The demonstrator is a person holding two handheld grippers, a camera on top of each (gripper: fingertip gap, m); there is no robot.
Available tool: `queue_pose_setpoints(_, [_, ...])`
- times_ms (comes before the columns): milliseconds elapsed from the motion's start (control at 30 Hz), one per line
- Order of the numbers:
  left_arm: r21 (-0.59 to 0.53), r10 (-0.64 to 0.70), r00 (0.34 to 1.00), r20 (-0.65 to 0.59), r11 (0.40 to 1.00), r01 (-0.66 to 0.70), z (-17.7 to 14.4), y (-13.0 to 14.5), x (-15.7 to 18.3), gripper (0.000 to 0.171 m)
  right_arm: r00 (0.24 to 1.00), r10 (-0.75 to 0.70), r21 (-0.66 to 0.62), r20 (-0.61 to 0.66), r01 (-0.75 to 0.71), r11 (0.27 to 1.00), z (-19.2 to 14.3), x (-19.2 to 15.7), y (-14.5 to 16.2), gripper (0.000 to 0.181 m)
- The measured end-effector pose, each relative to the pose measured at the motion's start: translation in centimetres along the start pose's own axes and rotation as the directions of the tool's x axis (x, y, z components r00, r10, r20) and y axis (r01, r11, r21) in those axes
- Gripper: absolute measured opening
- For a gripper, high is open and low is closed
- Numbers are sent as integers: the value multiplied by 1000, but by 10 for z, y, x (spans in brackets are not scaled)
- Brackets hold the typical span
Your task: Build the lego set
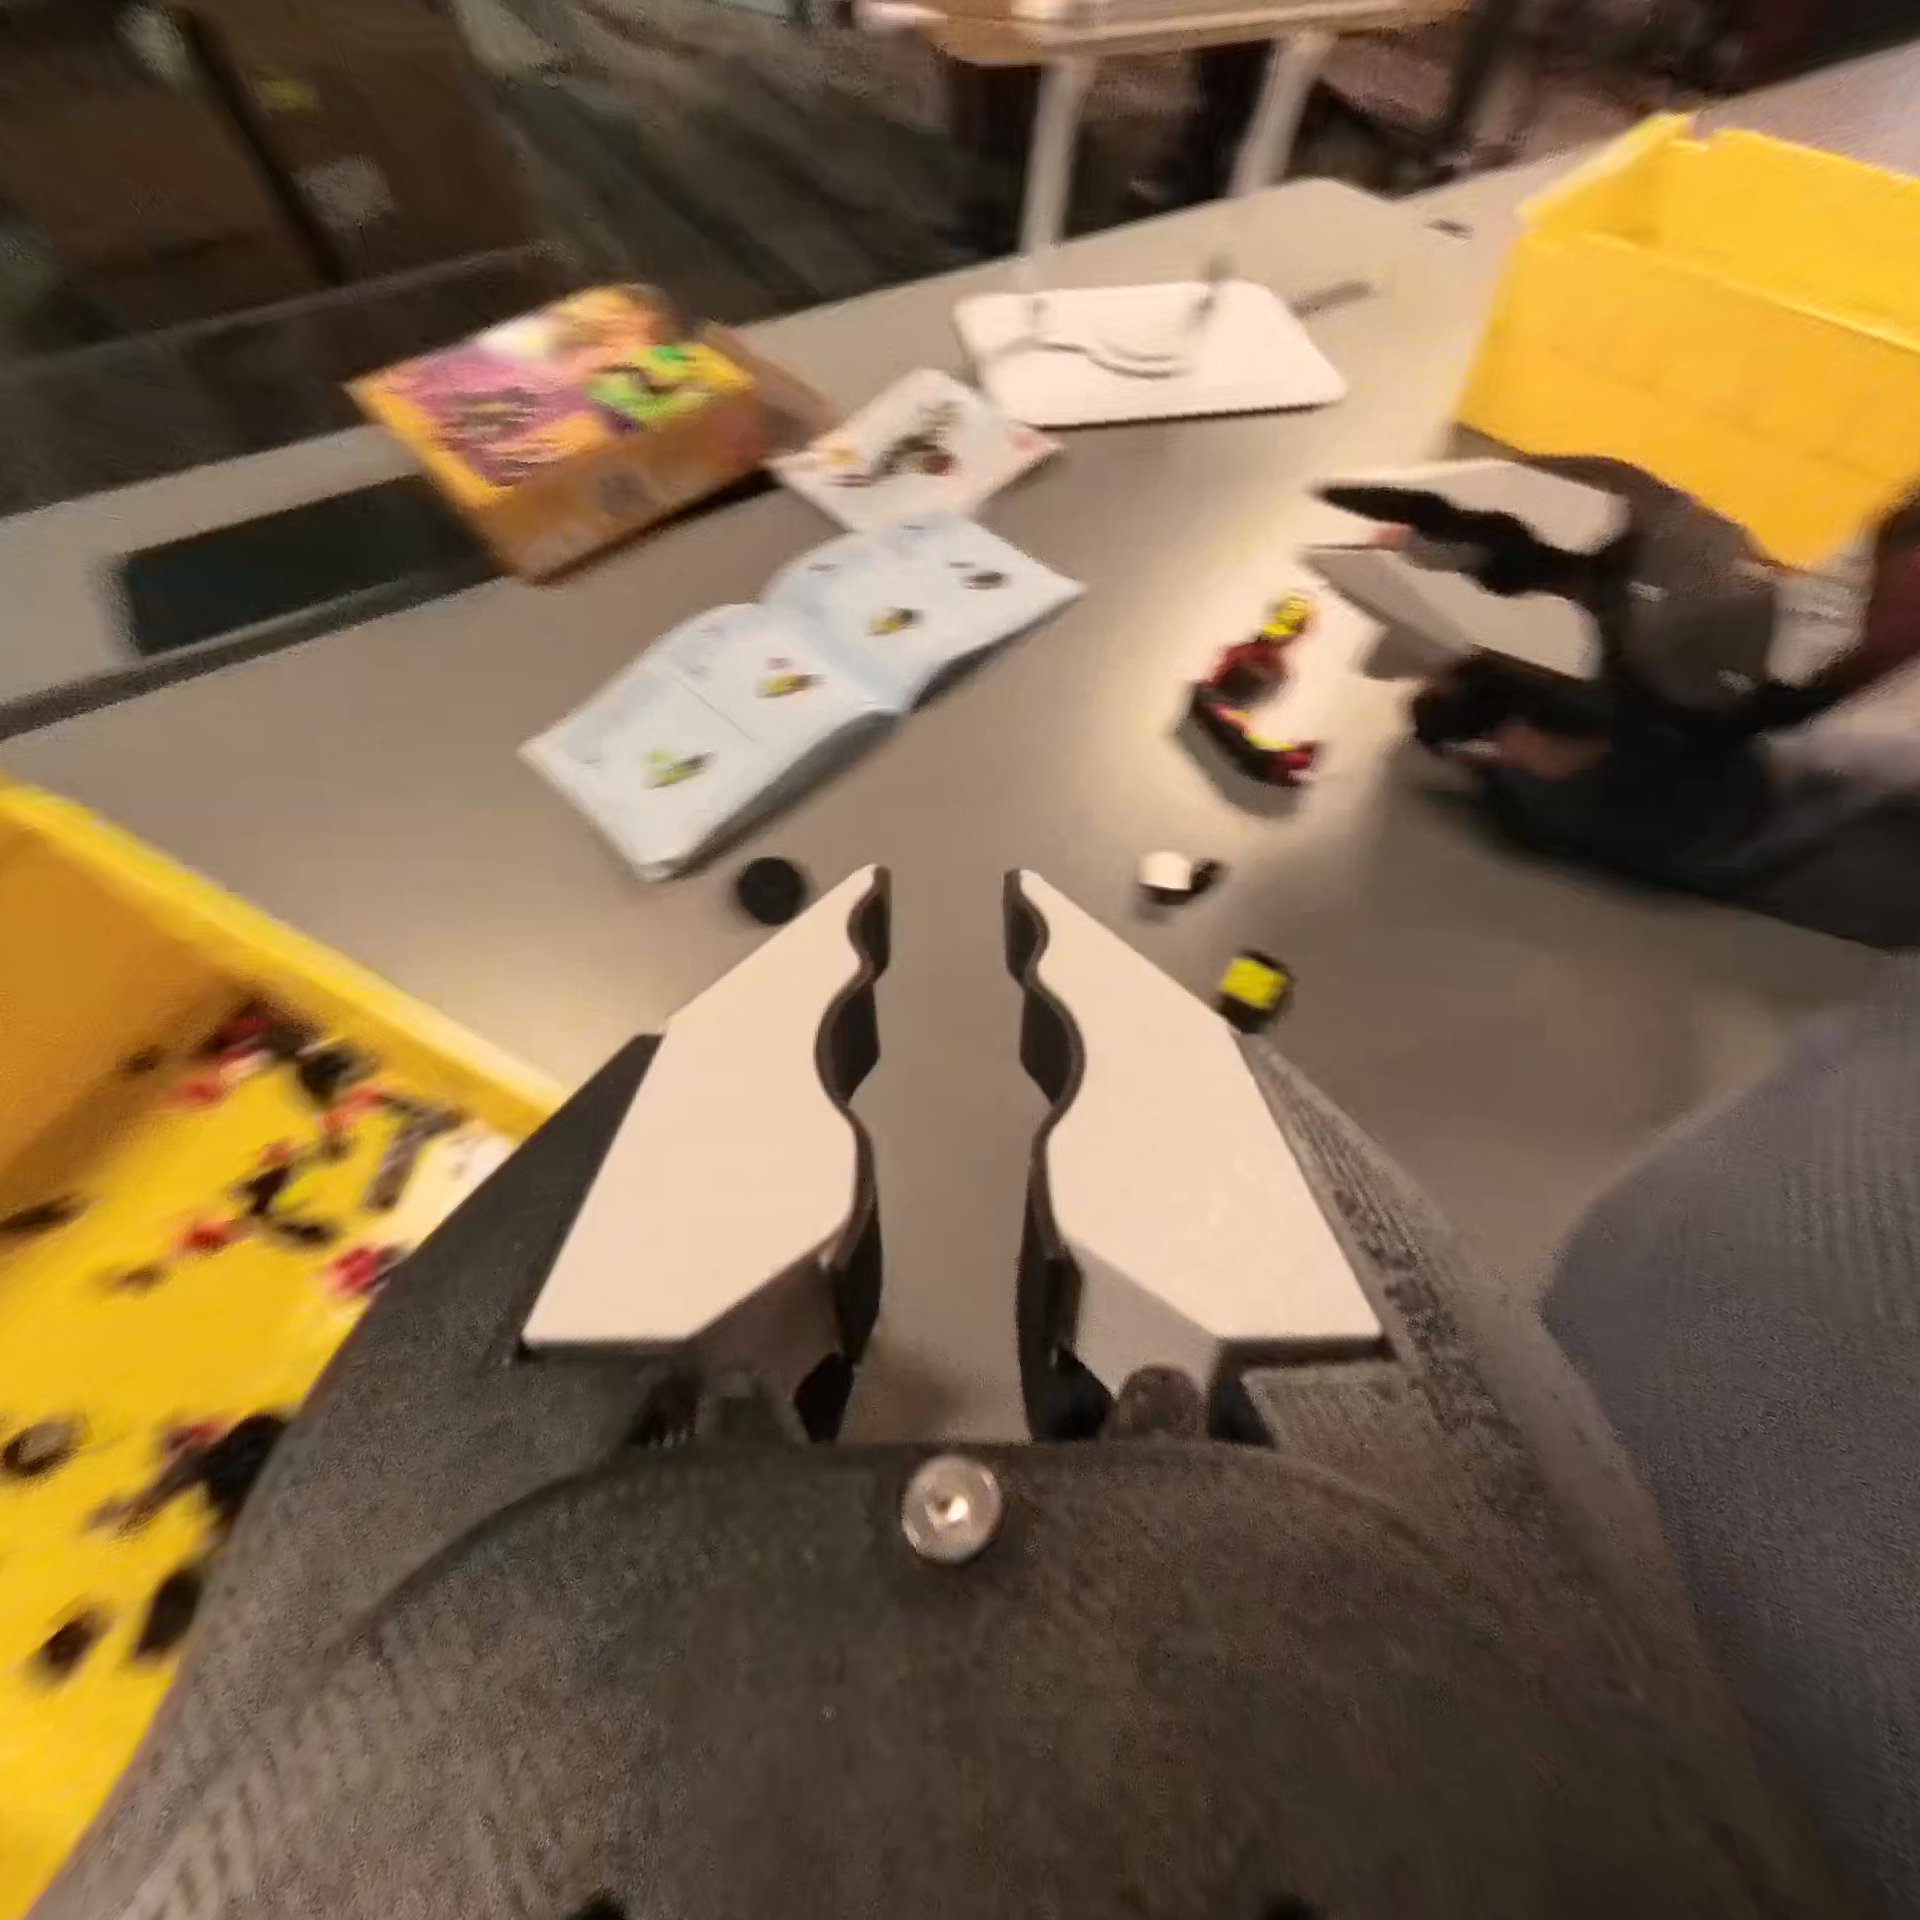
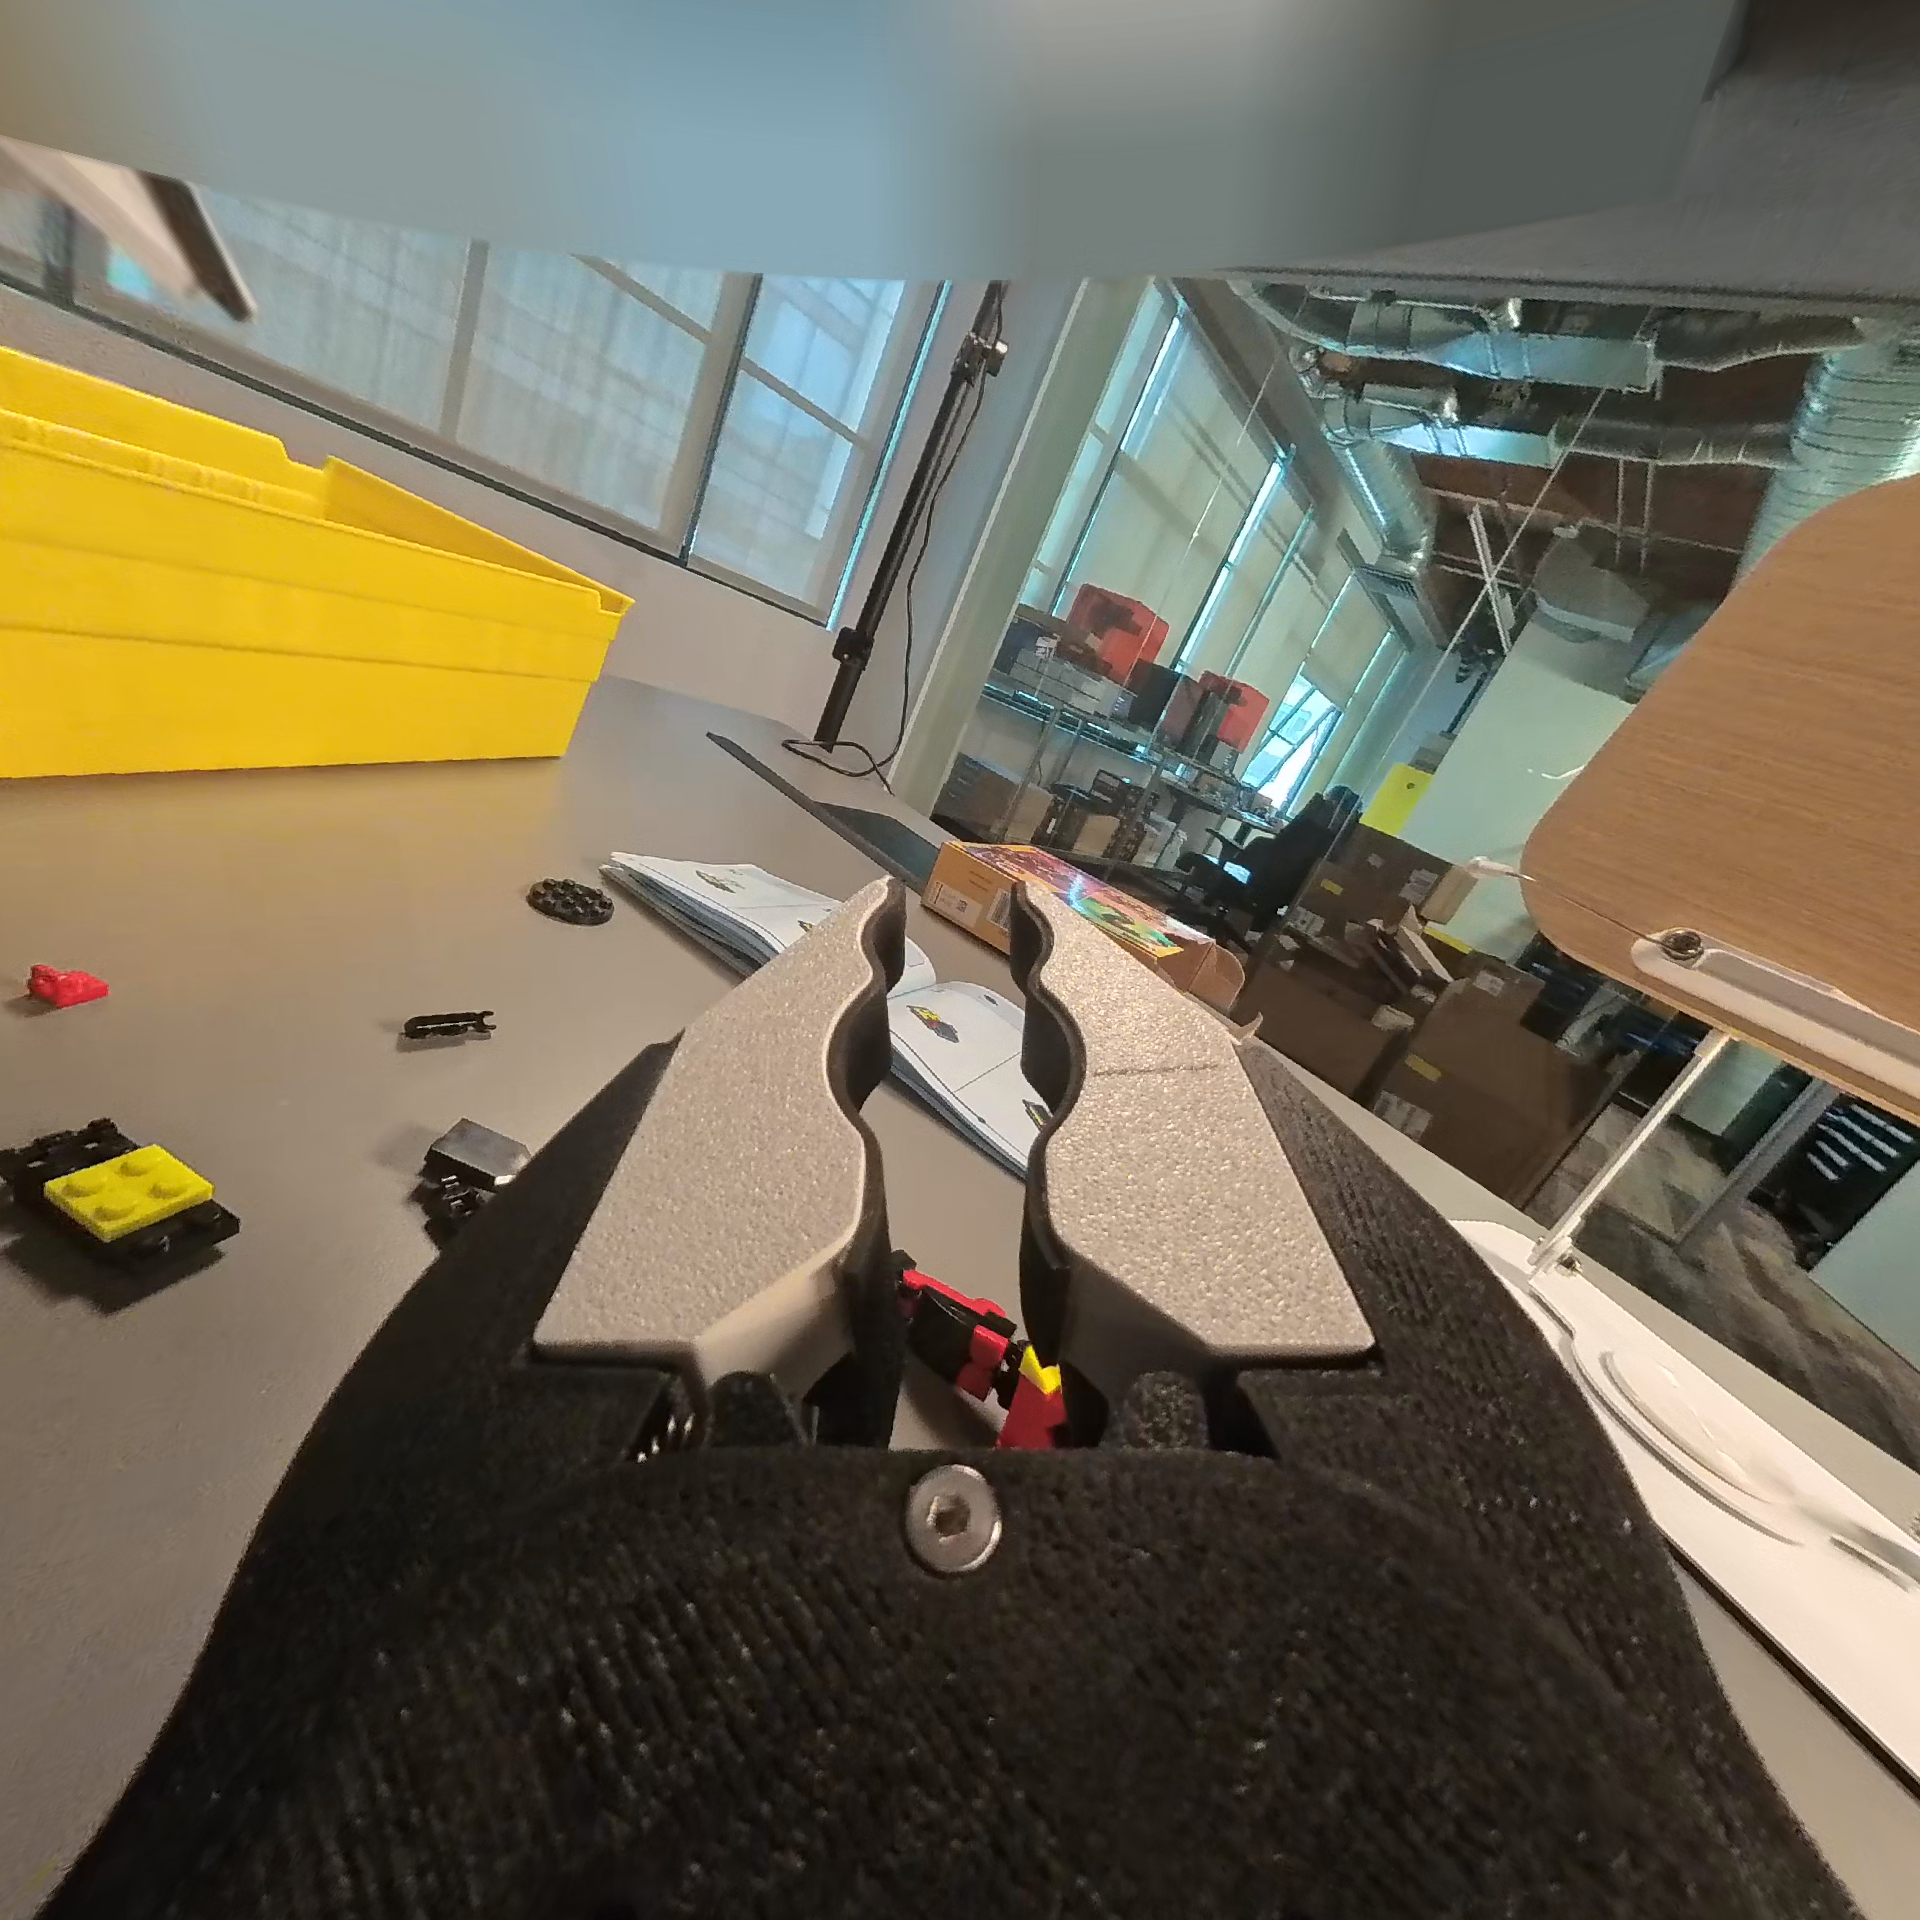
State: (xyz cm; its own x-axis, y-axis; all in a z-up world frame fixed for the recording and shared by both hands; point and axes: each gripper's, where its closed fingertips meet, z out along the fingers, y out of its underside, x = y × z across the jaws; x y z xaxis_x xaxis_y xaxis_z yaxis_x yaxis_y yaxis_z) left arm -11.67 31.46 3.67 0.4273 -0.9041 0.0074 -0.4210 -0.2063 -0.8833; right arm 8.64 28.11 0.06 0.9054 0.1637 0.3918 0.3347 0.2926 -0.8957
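Observation:
My left gripper [image 1: 945, 894] is open and empty above the grey table [image 1: 416, 831]; this view is blurred. A partly built red, black and yellow lego model [image 1: 1257, 686] lies on the table ahead of it to the right. My right gripper [image 1: 1382, 520] hovers just beyond and to the right of that model. In the right wrist view the right gripper [image 2: 956, 904] is open, and the model [image 2: 977, 1351] shows below, between the finger bases, not gripped. Loose pieces lie to its left: a yellow plate on a black piece [image 2: 125, 1195], a black block [image 2: 473, 1153], a black clip [image 2: 449, 1027], a red piece [image 2: 64, 984], a black round plate [image 2: 569, 896].
A yellow bin [image 1: 156, 1195] holding several loose pieces stands at the left gripper's near left. Another yellow bin [image 1: 1704, 312] stands far right. An open instruction booklet [image 1: 800, 675], a leaflet [image 1: 914, 447], the set's box [image 1: 561, 416] and a white tray [image 1: 1143, 353] lie farther back. The grippers' ends are close to 20 cm from one another. Left tips and right tips are each some 15 cm from the black clip [image 2: 449, 1027].

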Motion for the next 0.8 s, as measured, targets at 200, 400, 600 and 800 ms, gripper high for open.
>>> queue_pose_setpoints(200, [-233,-44,945,324,964,125,-23,39,-118,22,1000,0,0,1,0,1000,0,0,0,18])
queue_pose_setpoints(400, [-573,80,951,298,812,111,-14,90,-168,13,1000,-3,1,4,3,1000,0,-1,0,18])
queue_pose_setpoints(600, [-696,50,981,189,711,98,2,120,-195,23,1000,-4,2,9,4,1000,0,-2,0,18])
queue_pose_setpoints(800, [-740,70,985,155,669,69,11,136,-221,28,1000,-12,2,17,12,1000,0,-3,0,18])
